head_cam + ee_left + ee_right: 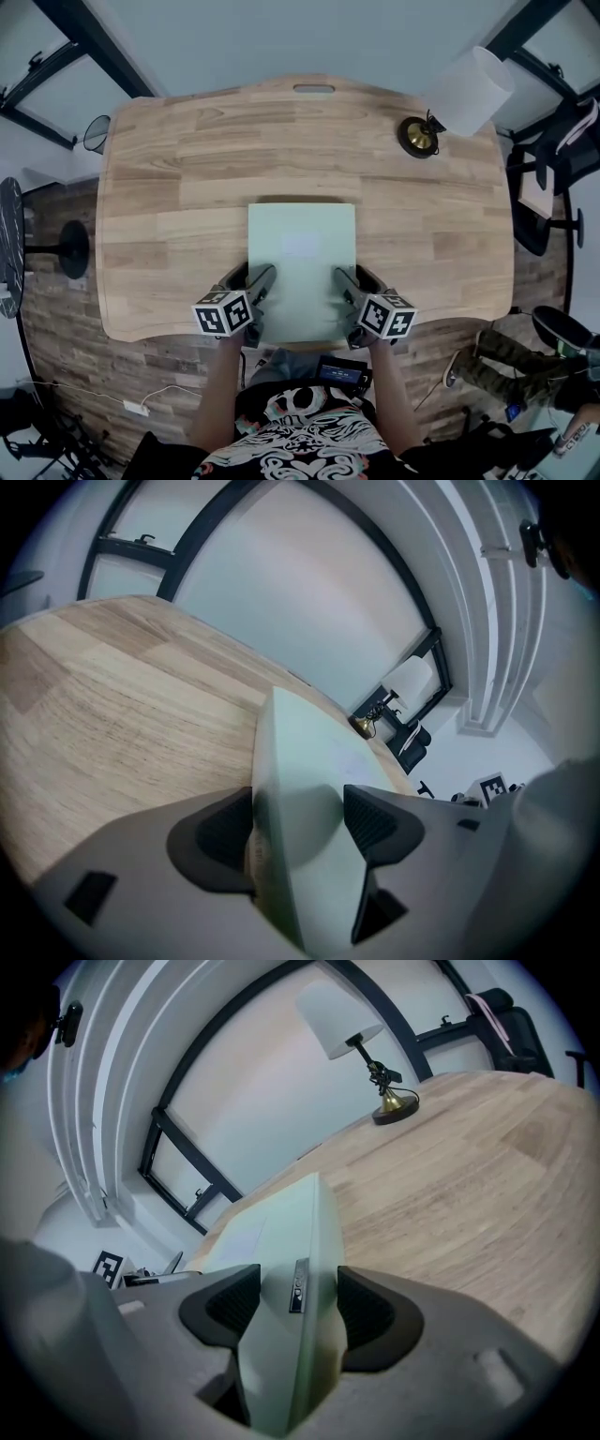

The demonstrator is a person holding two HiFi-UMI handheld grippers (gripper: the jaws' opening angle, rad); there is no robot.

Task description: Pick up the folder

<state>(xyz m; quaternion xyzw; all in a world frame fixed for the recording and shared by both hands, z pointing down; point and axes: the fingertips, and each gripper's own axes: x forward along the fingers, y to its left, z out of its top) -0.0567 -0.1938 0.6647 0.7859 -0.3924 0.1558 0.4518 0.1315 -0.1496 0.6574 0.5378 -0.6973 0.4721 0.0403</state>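
Observation:
A pale green folder lies flat on the wooden table, its near edge at the table's front. My left gripper sits at the folder's near left side and my right gripper at its near right side. In the left gripper view the folder runs between the jaws of the left gripper, which stand wide apart. In the right gripper view the folder, with a small dark clasp on its edge, passes between the spread jaws of the right gripper. Neither pair of pads clamps it.
A table lamp with a white shade and brass base stands at the table's far right corner. Black office chairs are to the right of the table. A black stool stands on the floor at left.

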